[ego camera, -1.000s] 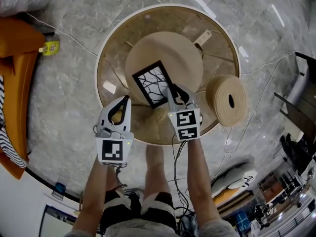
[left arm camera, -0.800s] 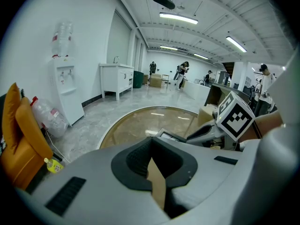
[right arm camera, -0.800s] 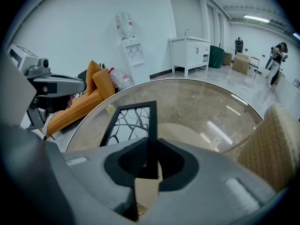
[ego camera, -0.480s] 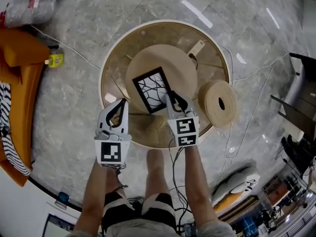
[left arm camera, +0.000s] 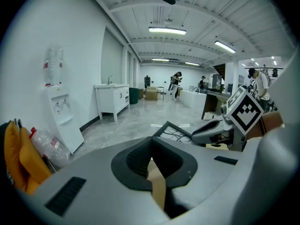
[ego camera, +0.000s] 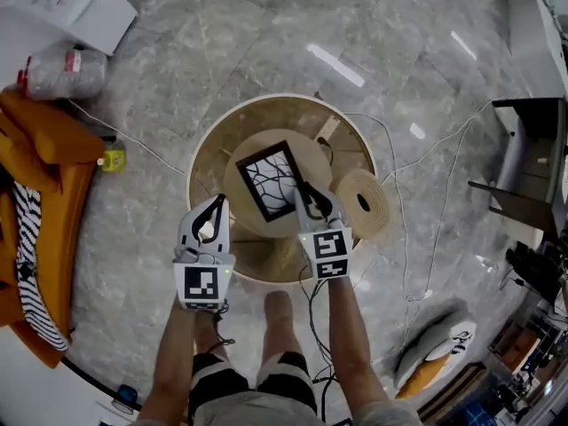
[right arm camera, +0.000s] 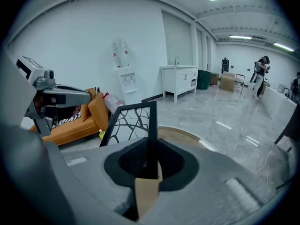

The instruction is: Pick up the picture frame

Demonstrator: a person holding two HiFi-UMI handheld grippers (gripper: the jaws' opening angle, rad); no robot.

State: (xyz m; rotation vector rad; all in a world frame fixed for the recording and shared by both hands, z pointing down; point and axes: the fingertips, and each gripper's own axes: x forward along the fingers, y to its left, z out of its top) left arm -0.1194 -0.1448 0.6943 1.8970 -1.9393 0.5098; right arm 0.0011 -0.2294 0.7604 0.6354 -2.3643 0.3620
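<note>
picture frame (ego camera: 277,181) (right arm camera: 129,121) (left arm camera: 176,131): it is black with a white middle and thin black branch lines on it. the right tongs (ego camera: 307,195) (right arm camera: 151,149) pinch it by its edge, at the frame's 5 o'clock corner in the head view. in the right gripper view that edge stands straight up between the two dark pads, and the frame leans off toward 10 o'clock.

the frame is held up over a round bench (ego camera: 206,158) (right arm camera: 187,137) that has a white rim. right under it is a round tan top (ego camera: 306,152).

the left tongs (ego camera: 217,204) (left arm camera: 151,146) are at 7 o'clock from the frame and do not touch it. their pads are pressed together with nothing in them. in the left gripper view the frame shows at 1 o'clock past the tongs.

a woven ring (ego camera: 348,195) leans at the bench's 3 o'clock side. an orange couch (ego camera: 49,145) (right arm camera: 75,125) is far off at 9 o'clock. the floor (ego camera: 222,43) is shiny grey stone.
</note>
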